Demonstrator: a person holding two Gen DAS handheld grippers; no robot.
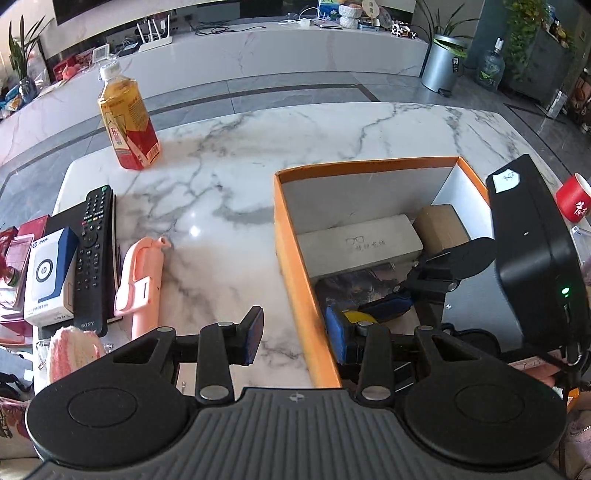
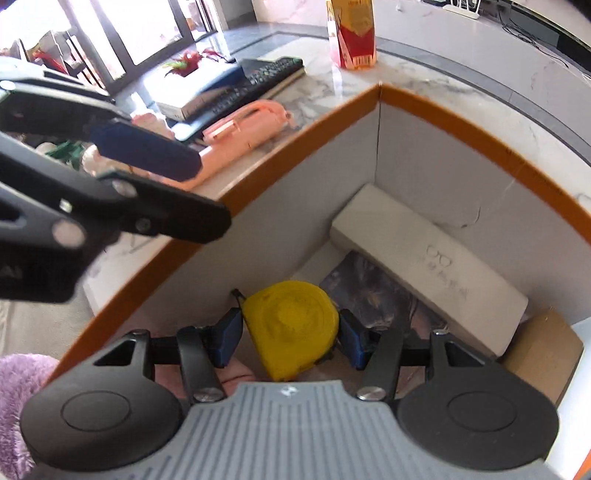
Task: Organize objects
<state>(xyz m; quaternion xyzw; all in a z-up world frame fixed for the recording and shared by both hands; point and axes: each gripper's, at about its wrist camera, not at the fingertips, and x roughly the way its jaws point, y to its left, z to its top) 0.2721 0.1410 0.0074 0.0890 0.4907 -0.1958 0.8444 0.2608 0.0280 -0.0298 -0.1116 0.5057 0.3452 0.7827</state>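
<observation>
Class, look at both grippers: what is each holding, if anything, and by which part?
The right gripper holds a yellow tape measure by its two opposite side edges; the left gripper holds nothing.

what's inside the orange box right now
Inside the orange box: a grey glasses case, a brown carton, a dark printed item partly under the case, and a yellow tape measure between the right gripper fingers. The floor beneath them is hidden.

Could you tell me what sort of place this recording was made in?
Most likely a home living room: a marble coffee table carries a TV remote and a drink bottle, and a long marble media console behind holds a router.
</observation>
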